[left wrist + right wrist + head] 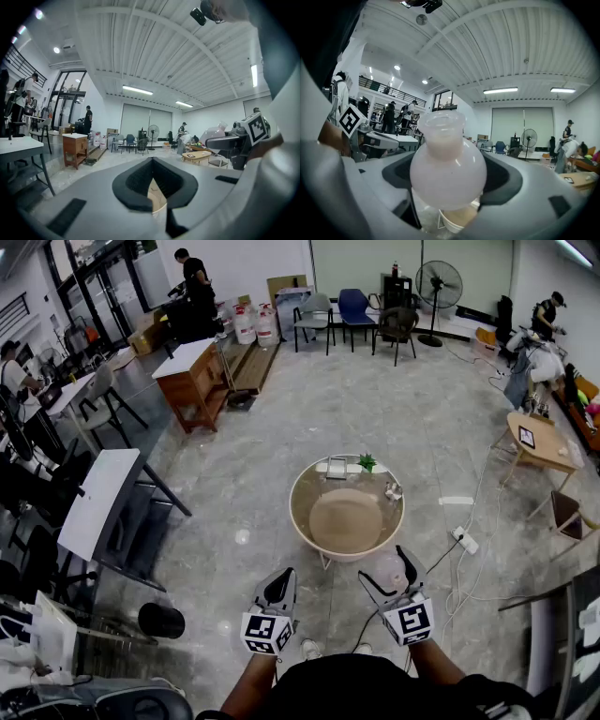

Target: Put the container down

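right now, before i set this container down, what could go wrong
1. The bulb-shaped container is smooth and round, and the right gripper holds its belly with jaws spread wide. It could slip, and it seems to hang over hard floor, short of the round table.
2. A power strip and its cable lie on the floor right of the table: a possible trip.
3. The small plant stands at the table's far edge, so aim for the bare middle.

grey floor point(309, 418) | white walls point(244, 263) | wooden desk point(192, 381) | standing fan point(438, 287) | ceiling striplights point(137, 90)
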`<state>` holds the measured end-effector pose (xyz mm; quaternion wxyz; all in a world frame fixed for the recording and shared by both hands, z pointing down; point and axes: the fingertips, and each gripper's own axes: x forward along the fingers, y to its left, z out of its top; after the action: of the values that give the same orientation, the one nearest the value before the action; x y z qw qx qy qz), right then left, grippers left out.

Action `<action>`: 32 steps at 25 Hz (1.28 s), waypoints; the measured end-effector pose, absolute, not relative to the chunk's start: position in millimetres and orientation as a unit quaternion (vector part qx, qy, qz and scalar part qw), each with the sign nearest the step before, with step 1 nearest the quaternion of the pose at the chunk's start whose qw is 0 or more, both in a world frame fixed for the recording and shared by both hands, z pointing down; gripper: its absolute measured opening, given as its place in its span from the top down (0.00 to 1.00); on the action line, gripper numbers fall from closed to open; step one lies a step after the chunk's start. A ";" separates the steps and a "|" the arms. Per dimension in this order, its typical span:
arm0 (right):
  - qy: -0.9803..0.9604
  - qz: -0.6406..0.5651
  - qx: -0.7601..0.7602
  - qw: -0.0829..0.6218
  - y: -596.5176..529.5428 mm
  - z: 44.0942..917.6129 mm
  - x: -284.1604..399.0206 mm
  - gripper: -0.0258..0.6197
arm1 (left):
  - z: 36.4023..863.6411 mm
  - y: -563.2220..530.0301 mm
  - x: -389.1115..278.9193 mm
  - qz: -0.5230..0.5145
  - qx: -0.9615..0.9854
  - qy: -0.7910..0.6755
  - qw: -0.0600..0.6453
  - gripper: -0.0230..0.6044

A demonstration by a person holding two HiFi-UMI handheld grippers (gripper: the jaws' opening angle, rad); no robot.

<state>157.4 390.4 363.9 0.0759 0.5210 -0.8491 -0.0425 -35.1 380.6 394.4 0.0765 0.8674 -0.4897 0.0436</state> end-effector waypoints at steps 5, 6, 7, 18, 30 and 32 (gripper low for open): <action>-0.850 -0.043 0.518 0.078 394.9 366.3 151.5 0.34 | 395.8 386.3 -39.2 0.045 0.868 -0.488 0.077 0.97; -0.850 -0.045 0.519 0.078 395.1 366.6 150.5 0.34 | 396.0 386.8 -39.8 0.044 0.869 -0.487 0.077 0.97; -0.850 -0.045 0.519 0.078 395.5 366.2 149.3 0.34 | 396.1 387.4 -40.4 0.044 0.869 -0.486 0.077 0.97; -0.852 -0.032 0.521 0.042 395.2 360.1 119.8 0.34 | 401.0 388.5 -76.2 0.044 0.868 -0.487 0.080 0.97; -0.843 -0.022 0.534 0.066 376.3 371.2 79.0 0.34 | 414.0 361.1 -116.3 0.051 0.880 -0.466 0.079 0.97; -0.841 -0.021 0.537 0.070 370.3 371.5 75.1 0.34 | 416.2 354.5 -117.4 0.050 0.881 -0.463 0.079 0.97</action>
<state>75.1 370.3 371.5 0.0696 0.5367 -0.8406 -0.0205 -117.4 354.5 416.2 0.0794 0.8813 -0.4632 0.0502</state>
